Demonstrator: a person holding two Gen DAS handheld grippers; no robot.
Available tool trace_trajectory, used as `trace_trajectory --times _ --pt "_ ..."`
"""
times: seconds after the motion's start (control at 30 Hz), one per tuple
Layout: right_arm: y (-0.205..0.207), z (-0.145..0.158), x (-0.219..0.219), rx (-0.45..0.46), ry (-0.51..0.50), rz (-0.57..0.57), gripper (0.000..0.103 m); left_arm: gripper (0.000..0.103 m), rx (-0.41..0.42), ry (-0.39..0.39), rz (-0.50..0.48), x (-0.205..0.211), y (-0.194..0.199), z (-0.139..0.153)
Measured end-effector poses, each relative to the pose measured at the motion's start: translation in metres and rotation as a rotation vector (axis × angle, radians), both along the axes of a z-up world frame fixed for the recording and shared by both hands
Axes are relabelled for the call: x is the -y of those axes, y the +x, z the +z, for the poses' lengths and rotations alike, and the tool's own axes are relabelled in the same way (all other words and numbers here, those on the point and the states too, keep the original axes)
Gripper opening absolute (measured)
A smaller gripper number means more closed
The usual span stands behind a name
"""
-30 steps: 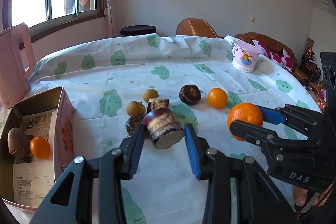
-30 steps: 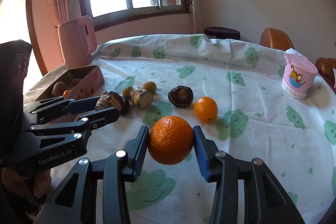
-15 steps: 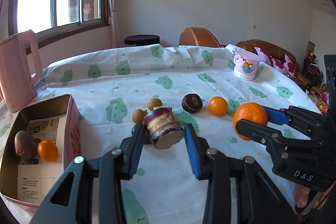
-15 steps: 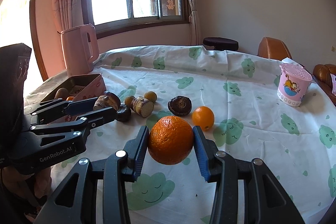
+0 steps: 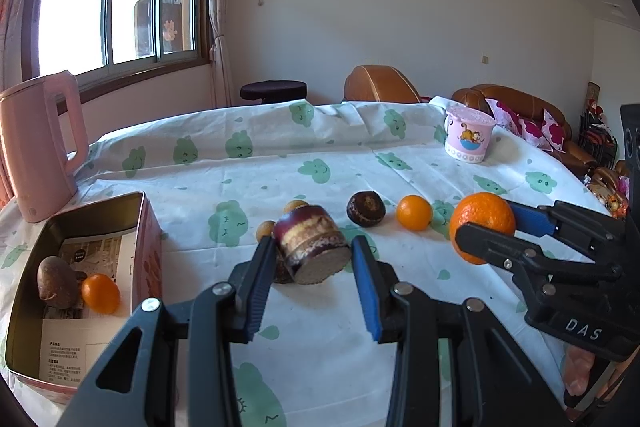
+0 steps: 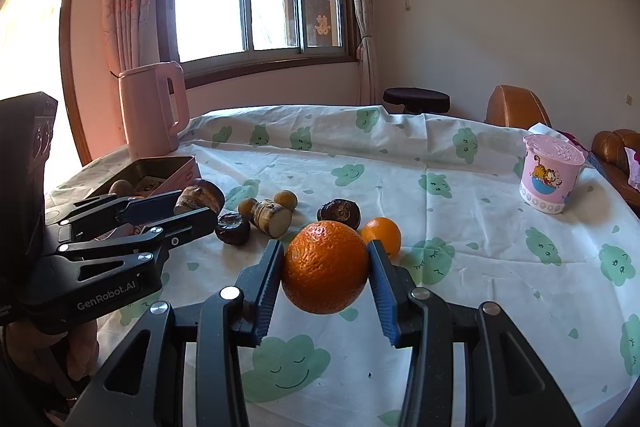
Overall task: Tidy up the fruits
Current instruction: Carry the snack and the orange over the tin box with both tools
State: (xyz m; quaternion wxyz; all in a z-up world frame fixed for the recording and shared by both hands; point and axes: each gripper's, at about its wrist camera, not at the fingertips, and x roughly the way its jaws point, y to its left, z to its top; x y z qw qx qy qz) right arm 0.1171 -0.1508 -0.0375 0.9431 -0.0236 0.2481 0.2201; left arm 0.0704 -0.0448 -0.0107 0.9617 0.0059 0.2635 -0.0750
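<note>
Left tool (image 5: 312,259) is clamped tight on a cut sugarcane piece (image 5: 310,247), held up off the bench (image 5: 400,347) just right of the open tin box (image 5: 148,255). Right tool (image 6: 326,267) squeezes a big orange (image 6: 326,267) between its blue pads, raised above the cloud-print cloth, other fruit scattered beyond.
</note>
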Motion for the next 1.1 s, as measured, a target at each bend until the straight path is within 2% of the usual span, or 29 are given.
trace_trajectory --times 1.1 --pt "-0.022 0.012 0.005 0.128 0.023 -0.012 0.045 0.041 0.115 0.015 0.029 0.0 -0.02 0.009"
